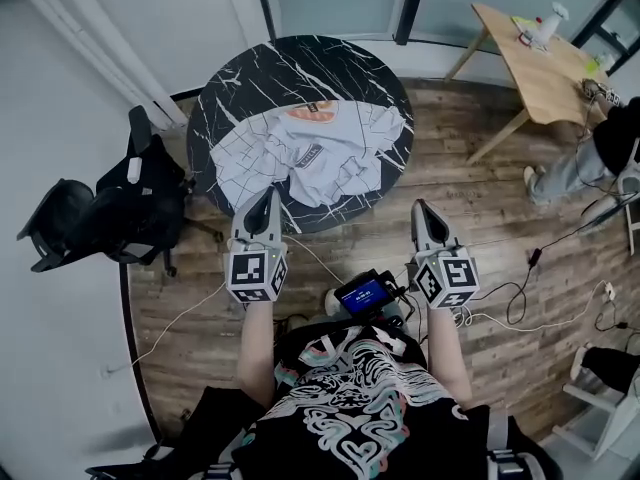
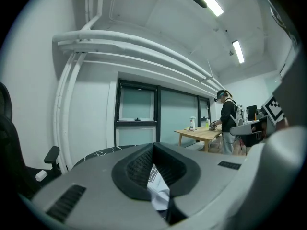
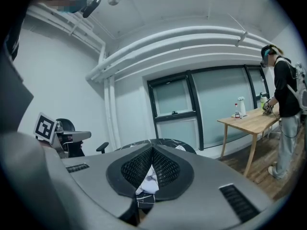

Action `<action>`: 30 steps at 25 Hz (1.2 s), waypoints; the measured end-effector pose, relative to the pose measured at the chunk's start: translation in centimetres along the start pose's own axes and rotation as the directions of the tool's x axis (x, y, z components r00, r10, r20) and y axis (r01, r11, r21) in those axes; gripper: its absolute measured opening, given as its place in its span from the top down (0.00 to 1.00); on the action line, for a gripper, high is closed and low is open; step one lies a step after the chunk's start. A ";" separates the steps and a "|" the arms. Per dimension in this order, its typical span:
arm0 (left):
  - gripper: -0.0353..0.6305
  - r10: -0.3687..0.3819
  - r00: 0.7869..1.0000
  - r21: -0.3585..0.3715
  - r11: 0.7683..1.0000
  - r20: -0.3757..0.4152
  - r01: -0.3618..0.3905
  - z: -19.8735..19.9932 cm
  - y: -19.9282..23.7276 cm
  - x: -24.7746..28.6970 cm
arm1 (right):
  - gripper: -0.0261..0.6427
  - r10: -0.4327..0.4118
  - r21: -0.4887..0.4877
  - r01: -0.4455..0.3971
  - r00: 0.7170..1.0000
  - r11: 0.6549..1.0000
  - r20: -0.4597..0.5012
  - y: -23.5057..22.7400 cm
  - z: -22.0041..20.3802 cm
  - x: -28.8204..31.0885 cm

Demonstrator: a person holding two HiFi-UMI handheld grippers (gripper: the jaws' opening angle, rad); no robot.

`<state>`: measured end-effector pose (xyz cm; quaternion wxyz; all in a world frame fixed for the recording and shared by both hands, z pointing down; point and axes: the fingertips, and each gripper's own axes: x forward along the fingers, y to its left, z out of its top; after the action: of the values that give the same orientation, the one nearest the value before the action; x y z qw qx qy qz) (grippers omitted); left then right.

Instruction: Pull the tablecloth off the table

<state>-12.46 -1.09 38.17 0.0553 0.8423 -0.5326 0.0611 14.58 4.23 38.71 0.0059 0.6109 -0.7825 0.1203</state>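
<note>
Tablecloth (image 1: 310, 153) (white, rumpled) on round black marble table (image 1: 230, 98), left gripper (image 1: 264, 194) at its near edge, right gripper (image 1: 421, 207) over the floor, both pinched closed.

Wood-plank floor (image 1: 500, 218), white walls (image 1: 60, 88). Dark-framed windows (image 3: 175, 107) under white pipes (image 2: 144, 49); lit ceiling strips (image 2: 238, 51). Black office chair (image 1: 110, 213) near the worktop's (image 1: 300, 68) left edge, pale wooden table (image 1: 535, 63) well apart at right, cables (image 1: 520, 298) across floor.

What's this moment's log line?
tablecloth: crumpled on table | left gripper: shut, by tablecloth | right gripper: shut, off table | pull: not started
</note>
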 end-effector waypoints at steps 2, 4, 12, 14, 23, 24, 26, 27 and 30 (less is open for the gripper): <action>0.92 0.005 1.000 -0.003 1.000 0.004 -0.005 0.1 0.3 0.0 | 0.92 0.001 -0.004 -0.001 1.000 1.000 -0.001 0.0 0.2 0.2; 0.92 0.011 1.000 -0.007 1.000 0.009 -0.011 0.3 0.6 -0.1 | 0.92 0.003 -0.008 -0.003 1.000 1.000 -0.002 0.1 0.4 0.4; 0.92 0.037 0.999 -0.009 0.999 0.019 -0.037 0.5 2.0 0.3 | 0.92 0.025 -0.010 -0.025 1.000 1.000 -0.005 0.4 0.7 1.8; 0.92 0.044 0.999 -0.007 0.999 0.019 -0.044 0.5 2.3 0.5 | 0.92 0.030 -0.012 -0.030 1.000 0.999 -0.006 0.3 0.7 2.3; 0.92 0.064 0.998 0.028 0.997 0.018 -0.065 1.0 2.7 1.7 | 0.92 0.059 0.001 -0.059 0.998 0.998 -0.013 -0.2 0.7 4.7; 0.92 0.071 0.997 0.036 0.997 0.020 -0.072 1.0 2.9 1.8 | 0.92 0.062 -0.002 -0.062 0.998 0.998 -0.016 -0.2 0.6 5.1; 0.92 0.083 0.996 0.058 0.995 0.018 -0.084 1.0 3.0 1.9 | 0.92 0.067 -0.012 -0.067 0.997 0.998 -0.026 -0.2 0.3 5.6; 0.92 0.084 0.996 0.063 0.994 0.015 -0.085 1.0 3.1 1.9 | 0.92 0.069 -0.013 -0.069 0.997 0.998 -0.029 -0.2 0.3 5.8; 0.92 0.093 0.996 0.052 0.994 0.003 -0.094 0.6 3.5 2.2 | 0.92 0.061 0.002 -0.061 0.998 0.998 -0.034 -0.4 0.2 6.4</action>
<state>-14.61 -4.64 38.04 0.0303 0.8176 -0.5698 0.0770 13.39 -1.99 39.61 0.0154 0.5847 -0.8004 0.1313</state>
